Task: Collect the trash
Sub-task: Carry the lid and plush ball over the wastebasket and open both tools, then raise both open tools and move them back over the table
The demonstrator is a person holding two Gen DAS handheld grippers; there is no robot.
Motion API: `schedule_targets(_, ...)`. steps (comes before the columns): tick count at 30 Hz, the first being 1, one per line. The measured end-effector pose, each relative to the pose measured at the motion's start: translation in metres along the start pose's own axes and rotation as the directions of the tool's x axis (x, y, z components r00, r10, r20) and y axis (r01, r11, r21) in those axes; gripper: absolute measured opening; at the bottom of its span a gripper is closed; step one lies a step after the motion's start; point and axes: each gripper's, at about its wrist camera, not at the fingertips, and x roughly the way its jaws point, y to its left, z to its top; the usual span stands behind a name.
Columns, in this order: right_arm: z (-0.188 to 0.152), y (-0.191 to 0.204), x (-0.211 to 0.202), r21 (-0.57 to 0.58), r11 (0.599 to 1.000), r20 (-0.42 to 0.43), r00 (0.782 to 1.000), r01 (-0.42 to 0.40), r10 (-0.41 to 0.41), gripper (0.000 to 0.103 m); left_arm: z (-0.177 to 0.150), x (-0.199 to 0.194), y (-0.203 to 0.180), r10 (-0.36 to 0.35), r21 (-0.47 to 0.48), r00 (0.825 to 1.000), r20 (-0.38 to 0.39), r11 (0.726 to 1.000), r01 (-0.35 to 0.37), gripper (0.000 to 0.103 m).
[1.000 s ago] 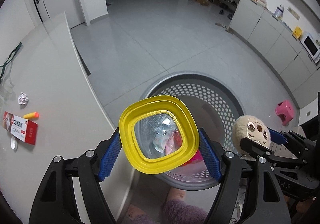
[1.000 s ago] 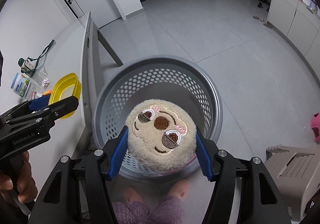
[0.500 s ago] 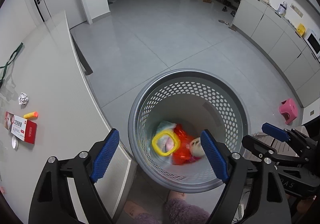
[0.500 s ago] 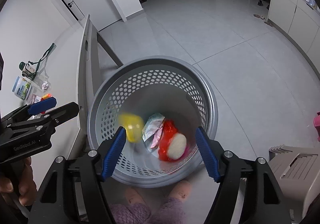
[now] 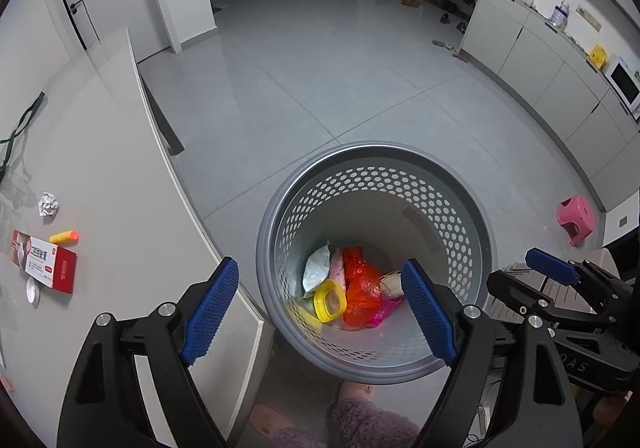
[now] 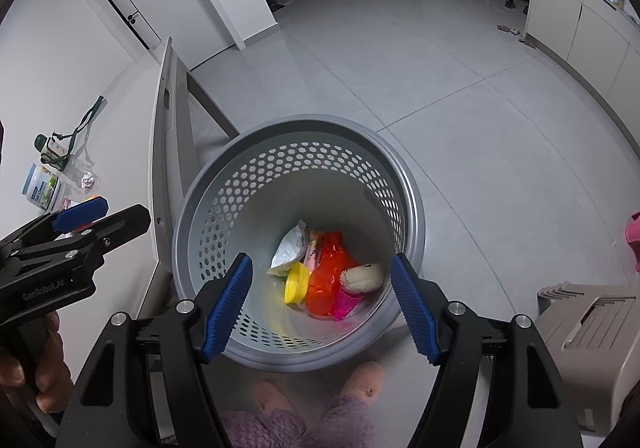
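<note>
Trash sits at the bottom of the grey perforated basket (image 5: 460, 208) on the floor beside the table (image 5: 120, 208): the yellow lid (image 5: 329, 300) lies against a silver wrapper (image 5: 316, 272), with an orange-red plastic bag (image 5: 360, 284) next to it and the round plush face (image 6: 364, 277) resting on a pink item (image 6: 346, 304). I have my left gripper (image 5: 320, 312) poised above the basket with its blue pads spread wide and nothing between them; the jaws have just been opening. My right gripper (image 6: 320, 304) hangs over the same basket, likewise released and empty, its jaws also just opened. Still on the tabletop I can see a red-and-white box (image 5: 44, 266), a yellow foam dart (image 5: 64, 237), a crumpled paper ball (image 5: 48, 204) and a small white cap (image 5: 33, 291). The right view shows a white jar (image 6: 42, 188) further along that table.
</note>
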Motion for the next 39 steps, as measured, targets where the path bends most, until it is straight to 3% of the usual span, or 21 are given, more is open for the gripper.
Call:
schedule_targets(21, -0.009, 0.037, -0.038, 0.029, 0.999, 0.086, 0.996, 0.017, -0.020, 0.069, -0.003, -0.050, 0.019, -0.004, 0.034, 0.996, 0.084, 0.999, 0.001, 0.082)
schedule_targets(39, -0.010, 0.094, -0.067, -0.003, 1.000, 0.154, 0.988, 0.023, -0.022, 0.069, -0.019, -0.100, 0.079, 0.012, 0.002, 0.989, 0.149, 1.000, -0.013, 0.082)
